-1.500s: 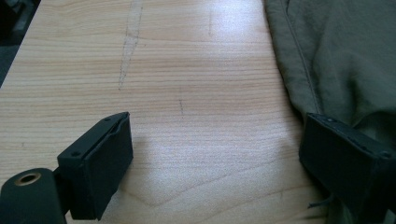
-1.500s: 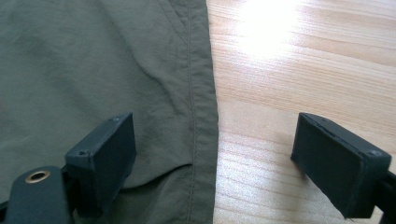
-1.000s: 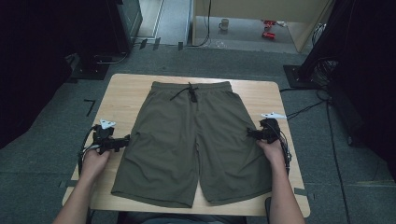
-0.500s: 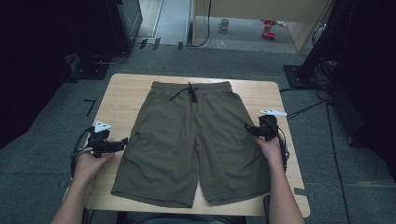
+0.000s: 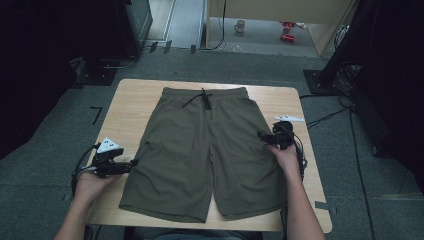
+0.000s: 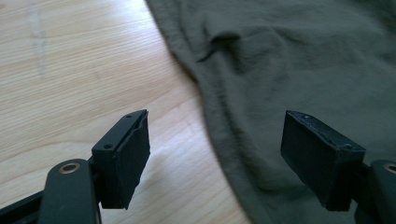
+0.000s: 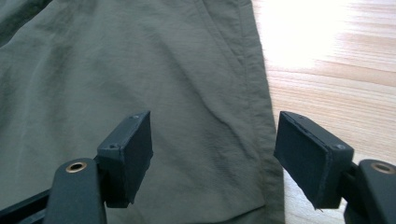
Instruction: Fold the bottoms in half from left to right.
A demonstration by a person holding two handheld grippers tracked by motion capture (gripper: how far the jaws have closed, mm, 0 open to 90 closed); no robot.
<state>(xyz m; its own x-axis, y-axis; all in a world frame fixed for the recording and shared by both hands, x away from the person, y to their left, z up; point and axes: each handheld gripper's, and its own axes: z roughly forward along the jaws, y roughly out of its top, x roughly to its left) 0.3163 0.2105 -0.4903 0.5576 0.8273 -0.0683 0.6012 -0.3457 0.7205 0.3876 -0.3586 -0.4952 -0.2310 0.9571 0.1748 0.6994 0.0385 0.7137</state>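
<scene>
Grey carpet is surrounding a pale wooden bench (image 5: 135,107) in the middle of the high view, and a pair of olive-green drawstring shorts (image 5: 205,150) is lying flat on it, waistband toward the top of the frame, both legs pointing toward the person at the bottom edge.

Judging by the pose, the step in hand is the approach to the two outer side seams, ahead of a fold or a lift. At lower left of the high view, the left tool (image 5: 134,162) is pointing at the outer edge of one leg; in the left gripper view its jaws are standing apart astride that seam, one over bare wood, one over cloth, pinching nothing, and they have just been closing a little. At centre right, the right tool (image 5: 260,134) is sitting at the opposite side seam; in the right gripper view its jaws are likewise apart, one over fabric and one past the hem edge, with nothing clamped, having narrowed slightly too.

The next move probably calls for both tools sinking until the lower jaw slides under the edge, then closing evenly so both layers are caught.

Counted: one pair of shorts, one drawstring (image 5: 202,98), two tools, two hands, one bench. On the floor at the top of the frame, one mug (image 5: 240,25) is standing beside some small red objects (image 5: 287,31) too small to identify.
</scene>
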